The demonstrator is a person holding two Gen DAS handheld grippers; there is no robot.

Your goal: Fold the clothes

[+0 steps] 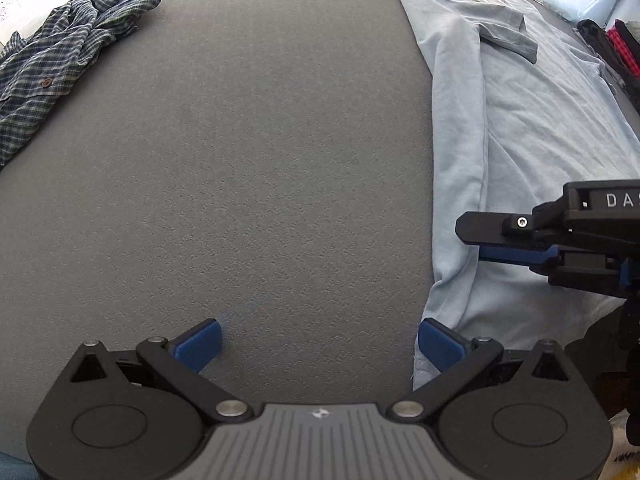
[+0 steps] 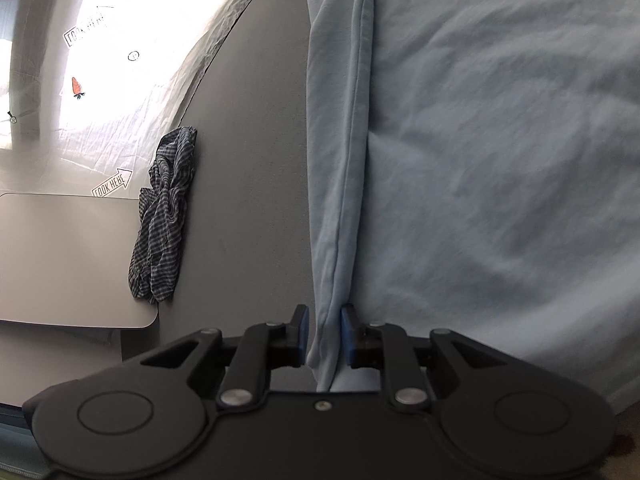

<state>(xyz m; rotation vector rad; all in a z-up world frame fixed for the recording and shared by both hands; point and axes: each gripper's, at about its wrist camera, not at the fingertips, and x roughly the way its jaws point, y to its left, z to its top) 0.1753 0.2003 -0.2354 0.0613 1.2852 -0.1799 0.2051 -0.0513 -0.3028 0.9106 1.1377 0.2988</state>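
Left wrist view: left tongs (image 1: 319,344) stand wide open w/ nothing between the blue pads, pointing down over the grey surface (image 1: 248,152). Right-hand pad sits just beside the near edge of the light blue shirt (image 1: 532,120), which lies spread out along the right side of the surface, one sleeve folded in lengthwise, collar toward the far end. Right tongs (image 1: 476,242) come in from the right edge, over the shirt; fingers close together. A crumpled plaid shirt (image 1: 60,56) lies at far left, well apart from the blue one. Dark and red items (image 1: 612,46) at far right; can't tell what.

Right wrist view: right tongs (image 2: 324,332) closed on a fold of the light blue shirt (image 2: 500,160), fabric pinched between both pads approx. at the sleeve seam. Plaid shirt (image 2: 164,216) bunched at the surface's left edge, next to a pale grey board (image 2: 68,260). Beyond it, a white printed sheet (image 2: 132,92).
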